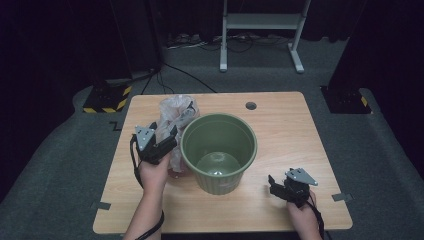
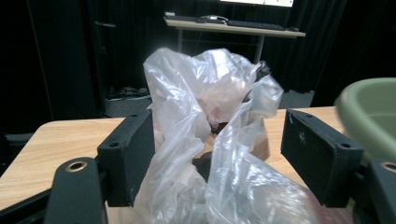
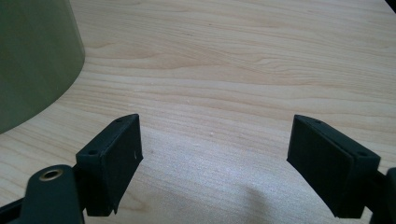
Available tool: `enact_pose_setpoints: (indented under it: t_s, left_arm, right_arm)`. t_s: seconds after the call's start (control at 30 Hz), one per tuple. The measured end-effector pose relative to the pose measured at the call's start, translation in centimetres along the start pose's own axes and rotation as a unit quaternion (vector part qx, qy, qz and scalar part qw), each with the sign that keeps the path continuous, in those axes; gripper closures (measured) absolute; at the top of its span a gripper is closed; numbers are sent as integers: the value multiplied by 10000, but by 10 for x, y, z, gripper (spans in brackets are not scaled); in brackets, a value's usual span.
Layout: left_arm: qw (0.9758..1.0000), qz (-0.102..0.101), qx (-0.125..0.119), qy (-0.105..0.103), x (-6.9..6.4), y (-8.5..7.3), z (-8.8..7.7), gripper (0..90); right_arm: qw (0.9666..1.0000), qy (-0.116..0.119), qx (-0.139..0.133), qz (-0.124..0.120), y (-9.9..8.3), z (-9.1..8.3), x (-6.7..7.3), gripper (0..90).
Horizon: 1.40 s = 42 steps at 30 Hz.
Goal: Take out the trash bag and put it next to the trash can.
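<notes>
Left gripper (image 2: 217, 154) jaws stand apart with the clear plastic bag (image 2: 210, 140) between them; the left pad touches or nearly touches the film, the right pad sits off it with a visible gap, so nothing is clamped. In the high view the left gripper (image 1: 167, 137) points up-table into the crumpled plastic bag (image 1: 176, 112), which stands bunched on the counter (image 1: 290, 130) just left of the green bucket (image 1: 219, 150), touching or almost touching its wall. The bag is translucent with pinkish patches inside; contents too unclear to name. The bucket rim (image 2: 369, 112) shows at the right edge of the left gripper view. The bucket is upright, open mouth up, near the middle of the counter, inside looks bare. Right gripper (image 3: 215, 158) jaws also stand wide apart, nothing between them, bare wood grain below; the bucket wall (image 3: 32, 60) is at the upper left of that view, apart from the jaws. In the high view the right gripper (image 1: 280, 187) sits low near the counter's front right, right of the bucket and well apart from the bag, jaws pointing left toward the bucket base. Small round hole (image 1: 251, 106) in the counter near the far edge. Beyond it, dark grey floor (image 1: 65, 150), a white stand (image 1: 260, 30), and a yellow-black striped base (image 1: 107, 97) at far left.
</notes>
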<state>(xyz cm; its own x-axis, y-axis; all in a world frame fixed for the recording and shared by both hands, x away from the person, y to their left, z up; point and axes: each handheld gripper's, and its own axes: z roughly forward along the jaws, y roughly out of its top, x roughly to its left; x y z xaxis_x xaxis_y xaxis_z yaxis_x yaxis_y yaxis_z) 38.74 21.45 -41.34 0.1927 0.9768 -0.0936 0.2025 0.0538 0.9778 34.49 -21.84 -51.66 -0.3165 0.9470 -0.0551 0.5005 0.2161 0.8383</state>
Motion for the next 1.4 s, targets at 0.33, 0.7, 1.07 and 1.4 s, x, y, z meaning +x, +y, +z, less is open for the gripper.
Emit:
enact_pose_setpoints:
  t_s: [0.33,0.7,1.07,1.4]
  left_arm:
    - [9993,343,159,34,-2,1,-39,180]
    - [9961,212,818,-265,5,-38,-81,145]
    - [9619,135,2685,-493,23,-115,-73,147]
    - [9538,714,2896,-363,10,-128,-69,138]
  right_arm:
    - [10000,30,12,-86,1,0,1,174]
    - [9999,75,106,-66,1,1,0,178]
    - [9988,158,410,-199,-1,8,5,184]
    - [9972,190,709,-123,-2,10,4,183]
